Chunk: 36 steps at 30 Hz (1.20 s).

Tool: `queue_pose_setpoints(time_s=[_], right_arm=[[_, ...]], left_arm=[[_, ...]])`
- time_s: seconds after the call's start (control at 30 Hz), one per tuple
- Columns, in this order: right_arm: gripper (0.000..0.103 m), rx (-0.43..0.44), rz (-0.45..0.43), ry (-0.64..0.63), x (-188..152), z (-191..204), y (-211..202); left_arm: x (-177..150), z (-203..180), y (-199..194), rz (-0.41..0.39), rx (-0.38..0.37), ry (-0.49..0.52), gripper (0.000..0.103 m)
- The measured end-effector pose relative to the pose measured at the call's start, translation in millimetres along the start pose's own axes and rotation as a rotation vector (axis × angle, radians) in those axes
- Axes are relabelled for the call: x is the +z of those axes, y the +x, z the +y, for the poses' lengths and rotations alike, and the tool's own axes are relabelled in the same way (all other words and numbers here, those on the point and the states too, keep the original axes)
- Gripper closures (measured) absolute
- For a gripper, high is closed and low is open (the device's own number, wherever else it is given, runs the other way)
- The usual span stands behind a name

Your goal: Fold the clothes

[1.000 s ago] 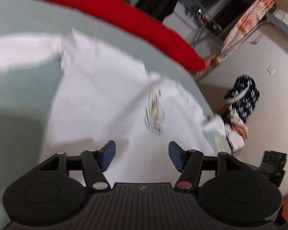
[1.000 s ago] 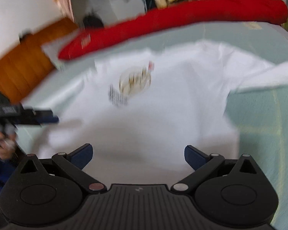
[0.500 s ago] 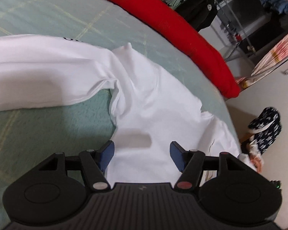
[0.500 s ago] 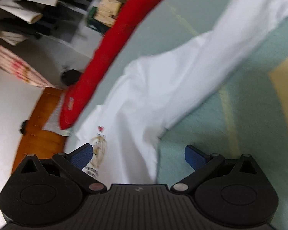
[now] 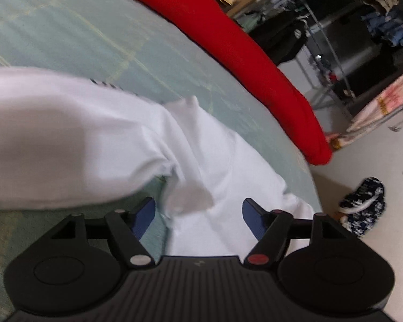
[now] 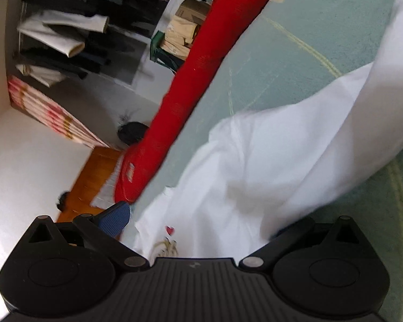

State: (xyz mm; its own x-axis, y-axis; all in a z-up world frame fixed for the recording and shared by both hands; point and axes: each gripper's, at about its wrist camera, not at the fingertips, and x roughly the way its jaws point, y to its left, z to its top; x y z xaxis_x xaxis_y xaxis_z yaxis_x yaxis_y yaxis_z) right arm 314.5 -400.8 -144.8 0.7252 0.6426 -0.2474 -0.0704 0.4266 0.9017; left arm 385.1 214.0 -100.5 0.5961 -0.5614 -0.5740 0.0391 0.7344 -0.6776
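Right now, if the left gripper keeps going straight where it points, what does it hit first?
Most likely the white shirt: the left gripper, its jaws opening, points down at bunched cloth just ahead, nothing pinched yet. Beneath lies the green bed cover. Depth is hard to judge.

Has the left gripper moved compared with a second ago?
Yes. The left gripper came closer to the red bolster, over the white shirt.

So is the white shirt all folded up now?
No, not folded. The white shirt lies rumpled on the green bed cover, one sleeve stretched out sideways and its picture showing.
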Motion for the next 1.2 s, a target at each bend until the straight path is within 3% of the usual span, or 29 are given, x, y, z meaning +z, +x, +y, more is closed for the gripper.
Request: queue_pose_setpoints(time_s=[0.13,0.3,0.5,0.6,0.87,0.97,1.1,1.13,1.17,1.2], right_arm=[[0.0,0.031,0.0,-0.001,4,0,-2],[0.0,0.113,-0.089,0.042,44,2,-15],[0.0,0.008,-0.069,0.023,79,-2,-8],[0.0,-0.038,-0.04,0.046,65,-10,-3],[0.0,0.019,0.085,-0.012,6,-1,-12],[0.0,-0.022,0.099,-0.072,2,2,-6],[0.0,-0.013,0.083,-0.041,4,0,-1],[0.0,-0.01,0.081,-0.039,4,0,-1],[0.0,-0.009,0.08,-0.038,4,0,-1],[0.0,-0.007,0.078,-0.04,2,-1,-3]], left_arm=[[-3,-2,2,0.004,-0.001,0.007,0.032],[0,-3,4,-0.002,-0.015,-0.006,0.031],[2,2,6,-0.005,-0.025,-0.026,0.031],[1,6,5,0.001,-0.041,-0.03,0.031],[2,14,11,0.025,-0.084,-0.018,0.028],[8,9,22,0.026,-0.099,-0.011,0.023],[13,2,31,0.03,-0.131,0.0,0.023],[13,1,32,0.028,-0.143,0.0,0.024],[13,0,33,0.025,-0.156,-0.001,0.033],[13,-1,34,0.019,-0.153,0.008,0.059]])
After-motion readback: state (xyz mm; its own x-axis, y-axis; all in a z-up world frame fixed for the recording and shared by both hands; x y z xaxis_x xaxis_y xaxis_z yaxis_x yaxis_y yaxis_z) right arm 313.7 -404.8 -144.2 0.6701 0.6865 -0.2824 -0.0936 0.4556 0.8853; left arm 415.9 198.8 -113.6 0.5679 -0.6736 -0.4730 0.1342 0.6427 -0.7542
